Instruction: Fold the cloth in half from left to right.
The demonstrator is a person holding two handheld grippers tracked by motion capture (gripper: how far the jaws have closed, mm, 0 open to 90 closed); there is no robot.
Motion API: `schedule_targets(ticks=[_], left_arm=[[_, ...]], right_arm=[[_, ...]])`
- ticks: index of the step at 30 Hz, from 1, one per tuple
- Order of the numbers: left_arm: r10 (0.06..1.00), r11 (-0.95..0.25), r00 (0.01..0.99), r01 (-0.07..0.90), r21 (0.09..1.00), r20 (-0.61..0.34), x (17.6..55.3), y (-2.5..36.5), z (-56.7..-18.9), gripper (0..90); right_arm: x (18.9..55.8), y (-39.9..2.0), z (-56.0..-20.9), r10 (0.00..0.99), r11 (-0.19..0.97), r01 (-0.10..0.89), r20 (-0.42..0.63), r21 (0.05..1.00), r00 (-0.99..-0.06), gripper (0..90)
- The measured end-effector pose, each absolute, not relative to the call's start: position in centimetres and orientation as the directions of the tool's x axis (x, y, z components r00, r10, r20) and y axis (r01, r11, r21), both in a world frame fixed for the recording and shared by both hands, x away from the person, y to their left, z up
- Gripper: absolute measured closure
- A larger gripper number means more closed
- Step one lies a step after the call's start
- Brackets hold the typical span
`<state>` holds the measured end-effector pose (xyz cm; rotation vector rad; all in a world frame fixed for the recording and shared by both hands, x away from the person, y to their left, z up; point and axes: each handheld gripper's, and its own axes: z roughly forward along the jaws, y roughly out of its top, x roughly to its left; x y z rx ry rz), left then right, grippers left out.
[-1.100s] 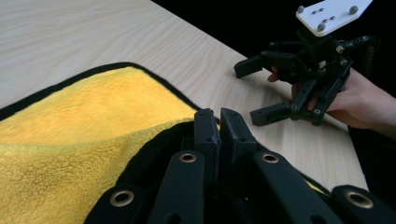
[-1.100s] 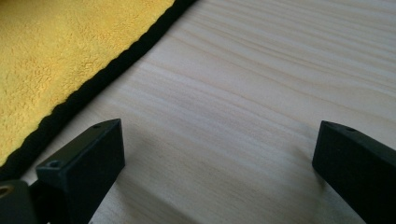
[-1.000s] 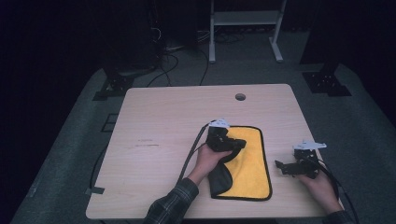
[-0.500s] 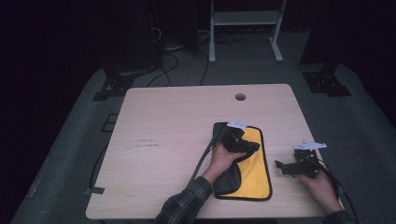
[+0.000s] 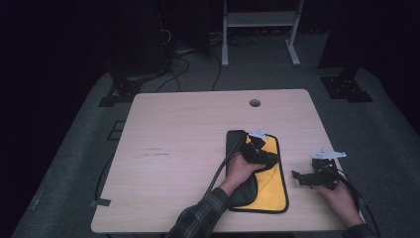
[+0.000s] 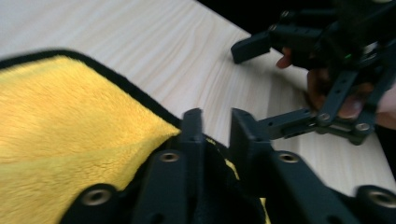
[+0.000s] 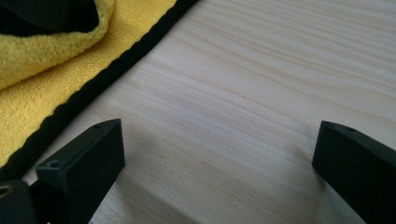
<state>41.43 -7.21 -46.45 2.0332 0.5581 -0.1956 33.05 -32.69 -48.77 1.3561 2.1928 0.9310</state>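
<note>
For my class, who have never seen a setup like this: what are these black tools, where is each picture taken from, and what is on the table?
A person sits at a wooden table holding a hand-operated gripper in each hand. One camera looks down from above; one more rides on each gripper and looks along its black fingers. A yellow cloth with a black edge lies on the table, partly folded over. The left gripper rests on the cloth; its jaws have just been opening, a fold lying between them. The right gripper waits beside the cloth, open and holding nothing.
</note>
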Motion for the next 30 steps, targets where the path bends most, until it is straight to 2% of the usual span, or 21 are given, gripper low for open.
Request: schedule_targets(ticks=[1, 9, 19, 26, 30], left_arm=[[0.312, -0.413, 0.888, 0.447, 0.793, -0.338, 41.2, -6.4, -45.7, 66.8], [0.394, -0.418, 0.886, 0.41, 0.811, -0.245, 40.4, -1.4, -43.8, 56.0], [0.548, -0.445, 0.822, 0.441, 0.779, -0.152, 39.3, 4.6, -45.2, 46.9], [0.572, -0.496, 0.812, 0.454, 0.74, -0.114, 38.9, 5.5, -46.8, 41.5], [0.561, -0.543, 0.824, 0.436, 0.718, -0.077, 38.8, 4.8, -47.4, 42.5]], right_arm=[[33.0, -32.7, -48.8, 0.893, 0.308, 0.628, 0.011, 0.715, -0.451, 1.5], [33.0, -32.7, -48.8, 0.893, 0.307, 0.629, 0.012, 0.715, -0.45, 1.5], [33.0, -32.7, -48.8, 0.892, 0.31, 0.627, 0.011, 0.715, -0.453, 1.5], [33.0, -32.7, -48.8, 0.891, 0.311, 0.627, 0.011, 0.714, -0.454, 1.5], [33.0, -32.7, -48.8, 0.891, 0.311, 0.627, 0.011, 0.714, -0.454, 1.5]])
